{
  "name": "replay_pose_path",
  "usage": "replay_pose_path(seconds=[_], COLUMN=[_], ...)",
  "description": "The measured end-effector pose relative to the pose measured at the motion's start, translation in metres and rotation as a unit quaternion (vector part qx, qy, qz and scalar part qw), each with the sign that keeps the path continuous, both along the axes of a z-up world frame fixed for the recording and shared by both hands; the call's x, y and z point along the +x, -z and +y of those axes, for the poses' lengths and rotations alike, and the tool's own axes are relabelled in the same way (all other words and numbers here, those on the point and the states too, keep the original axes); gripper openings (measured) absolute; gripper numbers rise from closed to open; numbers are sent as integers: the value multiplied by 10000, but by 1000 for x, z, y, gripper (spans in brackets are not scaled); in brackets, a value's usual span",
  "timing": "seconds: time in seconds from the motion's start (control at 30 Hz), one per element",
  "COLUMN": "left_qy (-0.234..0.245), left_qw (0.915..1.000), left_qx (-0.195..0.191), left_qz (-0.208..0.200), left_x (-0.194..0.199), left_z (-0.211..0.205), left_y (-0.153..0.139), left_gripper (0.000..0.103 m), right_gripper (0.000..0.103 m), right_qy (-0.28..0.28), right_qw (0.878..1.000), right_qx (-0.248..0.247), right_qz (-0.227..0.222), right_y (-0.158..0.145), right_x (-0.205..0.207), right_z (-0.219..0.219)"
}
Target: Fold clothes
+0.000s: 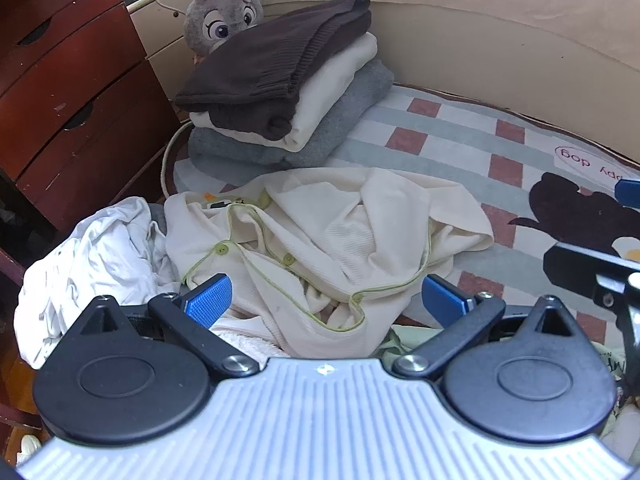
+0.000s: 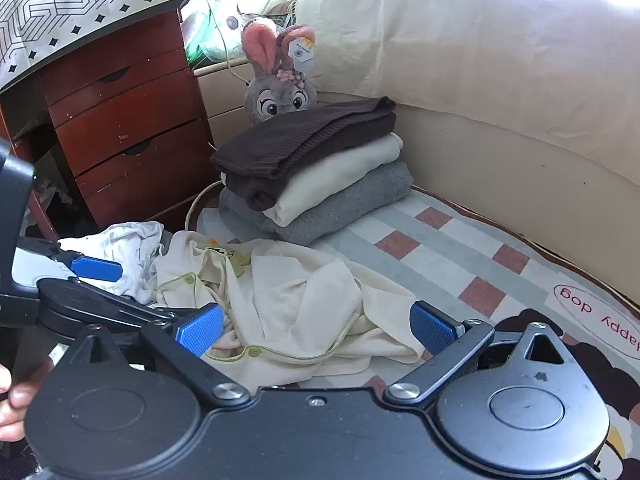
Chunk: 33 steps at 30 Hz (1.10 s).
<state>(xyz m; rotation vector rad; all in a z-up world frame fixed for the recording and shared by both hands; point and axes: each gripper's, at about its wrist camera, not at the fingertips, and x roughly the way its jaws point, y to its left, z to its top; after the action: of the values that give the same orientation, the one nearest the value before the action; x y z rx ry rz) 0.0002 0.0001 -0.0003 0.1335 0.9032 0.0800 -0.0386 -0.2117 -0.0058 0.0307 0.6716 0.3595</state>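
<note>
Garment: cream top (image 1: 320, 240) crumpled on the mat (image 1: 460, 136), before the folded stack (image 1: 280, 92).
Handling: light, limp, likely slumps; pinch the green-piped hem or shoulders.
Left gripper (image 1: 326, 300): spread wide, empty.
Right gripper (image 2: 316, 326): spread wide, empty.
Beside: white cloth (image 1: 92, 260).

Lying crumpled on the mat (image 2: 460, 248), just in front of the folded stack (image 2: 316, 184): the buttoned garment (image 2: 296, 304). Lying just left of that garment, touching it: a rumpled sheet (image 2: 124, 252). Sitting directly behind the stack: the rabbit toy (image 2: 280, 84). Standing left of the stack: the drawer chest (image 2: 128, 132). Running behind and right of the stack: the padded wall (image 2: 500, 92).
</note>
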Motion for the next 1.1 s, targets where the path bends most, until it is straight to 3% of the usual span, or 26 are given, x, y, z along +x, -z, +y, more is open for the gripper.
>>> replay_pose_path(seconds=[0.5, 1.1], left_qy=[-197, -177], left_qw=[9993, 9994], left_qx=[-285, -273], left_qz=[145, 116], left_x=[3, 0], left_z=[2, 2], left_y=[5, 3], left_gripper=[103, 103], right_gripper=[101, 101], right_qy=[-15, -36], right_qw=[10000, 9999], right_qx=[-47, -5], right_qz=[20, 98], right_y=[3, 4], right_x=[0, -3], right_z=[3, 2])
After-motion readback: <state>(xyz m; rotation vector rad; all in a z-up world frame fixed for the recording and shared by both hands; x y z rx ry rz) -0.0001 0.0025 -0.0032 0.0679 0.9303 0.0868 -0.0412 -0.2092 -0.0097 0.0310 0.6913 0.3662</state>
